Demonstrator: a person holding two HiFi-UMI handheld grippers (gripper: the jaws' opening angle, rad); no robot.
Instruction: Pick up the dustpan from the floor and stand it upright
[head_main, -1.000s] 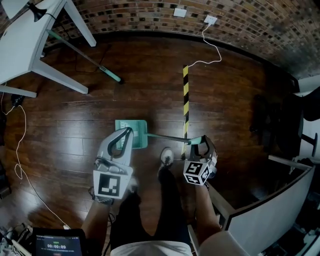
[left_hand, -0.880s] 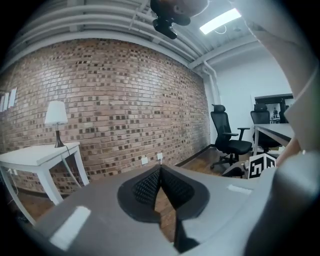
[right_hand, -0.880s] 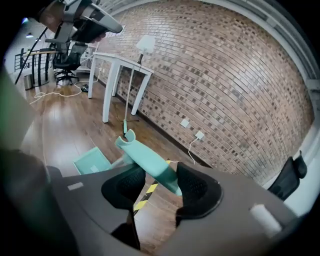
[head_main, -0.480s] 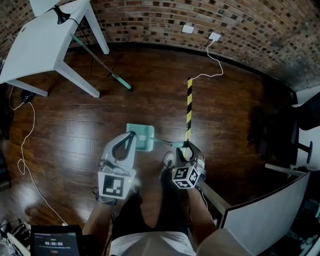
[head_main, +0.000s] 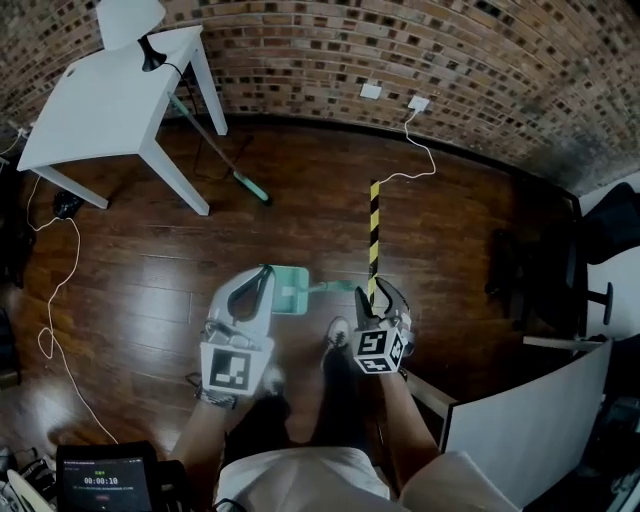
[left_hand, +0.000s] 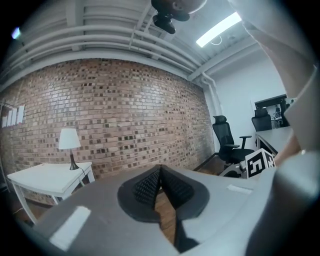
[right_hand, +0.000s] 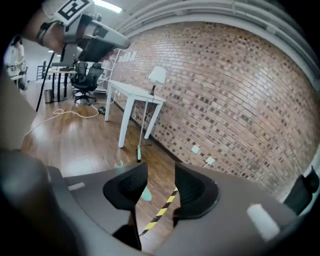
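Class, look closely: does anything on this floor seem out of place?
The green dustpan sits mid-floor by the person's shoe, handle slanting towards the right gripper, not upright. A green-tipped stick slants under the white table, and a loose cable trails across the floor.

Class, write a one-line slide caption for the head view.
Seen from above: a teal dustpan against the dark wooden floor, between the left gripper and the right gripper.

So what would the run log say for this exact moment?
left tool shut, empty | right tool open, empty | dustpan on wooden floor, handle toward right tool | upright: cannot tell
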